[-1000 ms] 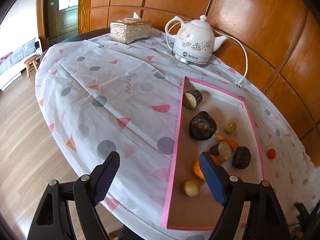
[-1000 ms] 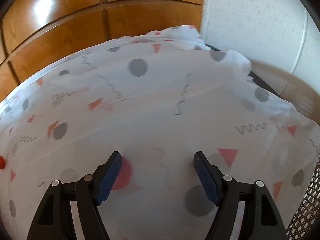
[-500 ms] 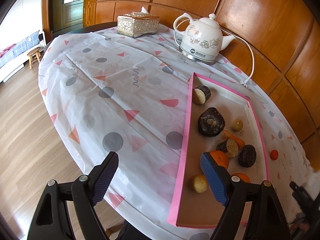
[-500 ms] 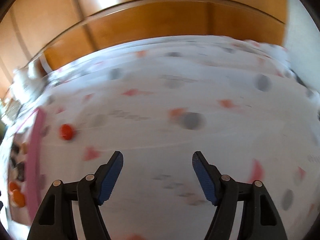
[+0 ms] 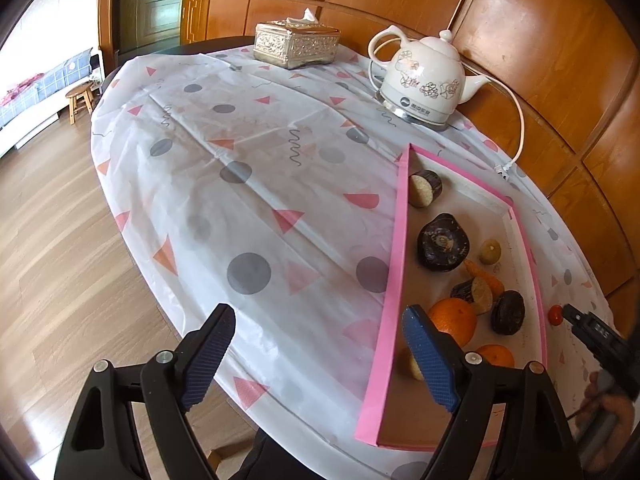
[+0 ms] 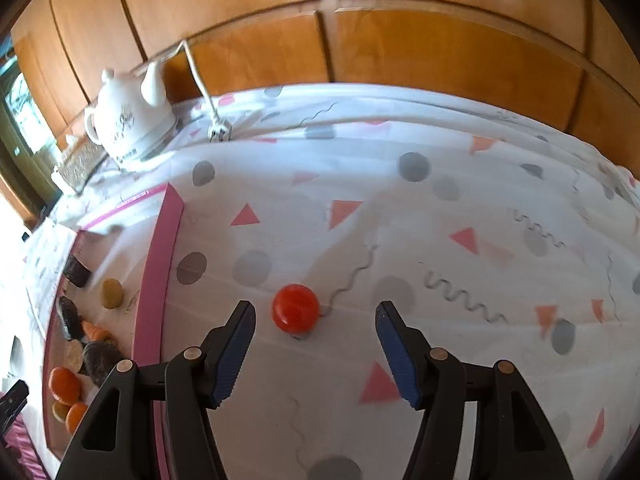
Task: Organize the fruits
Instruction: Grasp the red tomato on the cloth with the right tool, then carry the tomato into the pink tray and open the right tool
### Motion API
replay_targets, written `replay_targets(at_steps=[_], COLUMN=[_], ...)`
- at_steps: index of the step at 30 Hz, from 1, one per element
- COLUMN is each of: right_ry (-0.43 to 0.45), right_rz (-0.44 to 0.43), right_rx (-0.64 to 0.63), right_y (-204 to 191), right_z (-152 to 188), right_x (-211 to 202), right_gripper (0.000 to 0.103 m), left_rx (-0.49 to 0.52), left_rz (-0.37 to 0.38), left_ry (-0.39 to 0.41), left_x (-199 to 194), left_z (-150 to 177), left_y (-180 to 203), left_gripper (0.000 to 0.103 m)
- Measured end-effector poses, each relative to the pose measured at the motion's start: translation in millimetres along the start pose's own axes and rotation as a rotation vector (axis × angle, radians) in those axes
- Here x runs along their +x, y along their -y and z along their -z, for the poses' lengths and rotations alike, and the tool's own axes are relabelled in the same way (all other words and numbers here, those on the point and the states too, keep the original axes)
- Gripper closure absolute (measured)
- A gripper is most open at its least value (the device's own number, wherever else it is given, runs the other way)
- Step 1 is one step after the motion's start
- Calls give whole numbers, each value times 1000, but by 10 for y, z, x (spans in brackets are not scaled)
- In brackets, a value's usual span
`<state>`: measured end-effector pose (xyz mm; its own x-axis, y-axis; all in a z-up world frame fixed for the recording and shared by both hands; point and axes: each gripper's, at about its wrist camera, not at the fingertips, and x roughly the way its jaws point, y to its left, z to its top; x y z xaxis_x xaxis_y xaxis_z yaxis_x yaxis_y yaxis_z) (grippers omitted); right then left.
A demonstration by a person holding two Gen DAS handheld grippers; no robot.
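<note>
A small red tomato [image 6: 296,309] lies on the patterned tablecloth, just outside the pink-rimmed tray [image 6: 156,272]. My right gripper [image 6: 315,309] hovers over it. The jaws are closing with the tomato between the fingertips, nearer the left one, and neither pad touches it. My left gripper [image 5: 318,314] stands open and empty above the near table edge, left of the tray [image 5: 394,264]. In the tray lie two oranges [image 5: 454,318], dark round fruits [image 5: 442,242], a cut dark piece [image 5: 424,188] and a small yellowish fruit [image 5: 490,251]. The left wrist view shows the tomato [image 5: 555,314] right of the tray.
A white kettle [image 5: 424,88] with its cord and plug [image 5: 502,168] stands at the back by the wooden wall. A silver tissue box [image 5: 296,44] sits behind it. A person's hand [image 5: 608,404] shows at the right edge. Wooden floor and a stool [image 5: 80,100] lie left.
The right gripper has swept left across the cloth until the red tomato sits between its fingers, and its jaws have narrowed. The left gripper has barely moved.
</note>
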<state>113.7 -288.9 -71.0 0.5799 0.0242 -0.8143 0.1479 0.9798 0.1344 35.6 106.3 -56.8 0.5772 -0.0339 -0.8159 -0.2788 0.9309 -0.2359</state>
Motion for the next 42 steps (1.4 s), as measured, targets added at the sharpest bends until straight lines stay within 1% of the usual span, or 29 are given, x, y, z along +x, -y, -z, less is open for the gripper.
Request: replay_targets(at_steps=[1, 2, 4, 5, 8, 15, 19, 30, 42], right_ry=[-9, -23, -57, -71, -63, -57, -55, -29, 11], right_rz=[-1, -2, 17, 12, 14, -20, -54, -132, -253], right_rx=[-7, -17, -42, -50, -77, -63, -56, -97, -160], right_y=[-31, -60, -109, -122, -148, -107, -125, -278, -523], right_z=[2, -7, -4, 6, 35, 64, 102, 255, 398], right_x=[37, 89, 204, 240, 242, 155, 89, -170, -557], right_gripper=[45, 50, 71, 74, 75, 75, 75, 75, 75], left_rx=[-3, -5, -10, -11, -15, -11, -11, -7, -9], left_rz=[-1, -3, -6, -7, -9, -6, -4, 3, 12], left_ry=[-2, -3, -4, -3, -4, -3, 0, 9, 14], left_x=[3, 5, 7, 6, 10, -3, -19, -81, -123], left_z=[2, 4, 4, 2, 5, 17, 21, 34, 54], left_y=[-9, -19, -30, -34, -45, -34, -32, -14, -7], left_gripper=[17, 17, 17, 17, 17, 17, 17, 17, 16])
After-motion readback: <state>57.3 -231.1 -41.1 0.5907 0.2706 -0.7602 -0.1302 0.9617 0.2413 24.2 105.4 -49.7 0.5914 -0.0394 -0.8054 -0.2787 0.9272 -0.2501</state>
